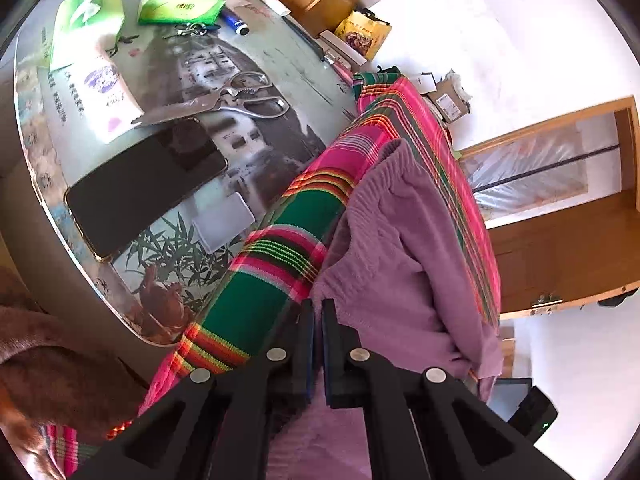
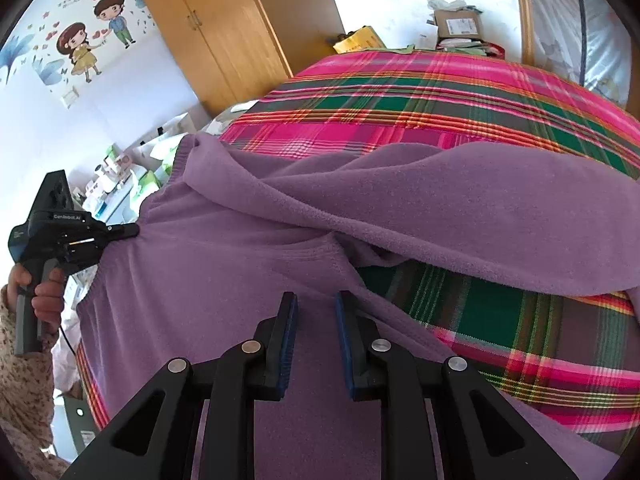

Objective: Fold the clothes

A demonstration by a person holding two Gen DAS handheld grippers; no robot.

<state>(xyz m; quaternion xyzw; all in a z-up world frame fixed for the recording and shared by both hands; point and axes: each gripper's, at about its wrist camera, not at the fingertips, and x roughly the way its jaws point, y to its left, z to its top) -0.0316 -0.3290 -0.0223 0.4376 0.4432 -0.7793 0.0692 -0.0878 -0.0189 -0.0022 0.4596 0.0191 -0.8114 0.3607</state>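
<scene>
A purple fleece garment (image 2: 320, 216) with a ribbed elastic waistband lies on a pink and green plaid cloth (image 2: 420, 92). One part is folded across the rest. My left gripper (image 1: 318, 308) is shut on the garment's edge by the waistband (image 1: 380, 200); it also shows in the right wrist view (image 2: 132, 231), pinching the garment's left edge. My right gripper (image 2: 316, 300) is open, its blue pads (image 2: 290, 320) low over the purple fabric, holding nothing.
Beside the cloth, a glass-topped table (image 1: 280, 64) holds a black phone (image 1: 144, 188), steel scissors (image 1: 224, 100), green tissue packs (image 1: 180, 4) and keys. A wooden wardrobe (image 2: 224, 28) and boxes (image 2: 456, 24) stand behind.
</scene>
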